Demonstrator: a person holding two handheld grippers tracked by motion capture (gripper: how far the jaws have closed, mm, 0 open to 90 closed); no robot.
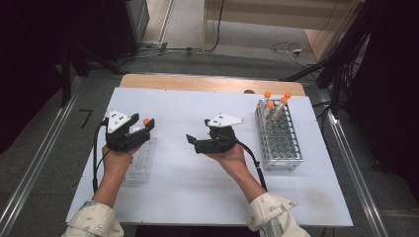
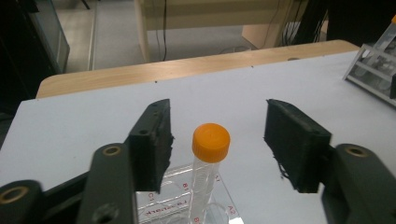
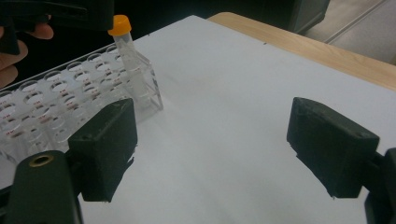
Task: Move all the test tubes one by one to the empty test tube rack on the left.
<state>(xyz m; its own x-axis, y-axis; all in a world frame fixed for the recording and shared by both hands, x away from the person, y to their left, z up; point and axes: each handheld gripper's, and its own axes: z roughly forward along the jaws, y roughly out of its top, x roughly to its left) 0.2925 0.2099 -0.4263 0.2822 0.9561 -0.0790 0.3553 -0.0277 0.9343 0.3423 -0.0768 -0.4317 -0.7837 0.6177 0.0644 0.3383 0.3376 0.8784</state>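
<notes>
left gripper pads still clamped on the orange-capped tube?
No. In the left gripper view both pads stand clear of the orange-capped tube, which stands in the clear rack.

Your left gripper (image 1: 144, 129) sits over the clear rack (image 1: 141, 160), right by a tube with an orange cap (image 1: 146, 121). Your right gripper (image 1: 193, 142) rests mid-table, well apart from the metal rack (image 1: 281, 140) holding four orange-capped tubes (image 1: 276, 106).

Soft even light, perhaps slightly grainy
</notes>
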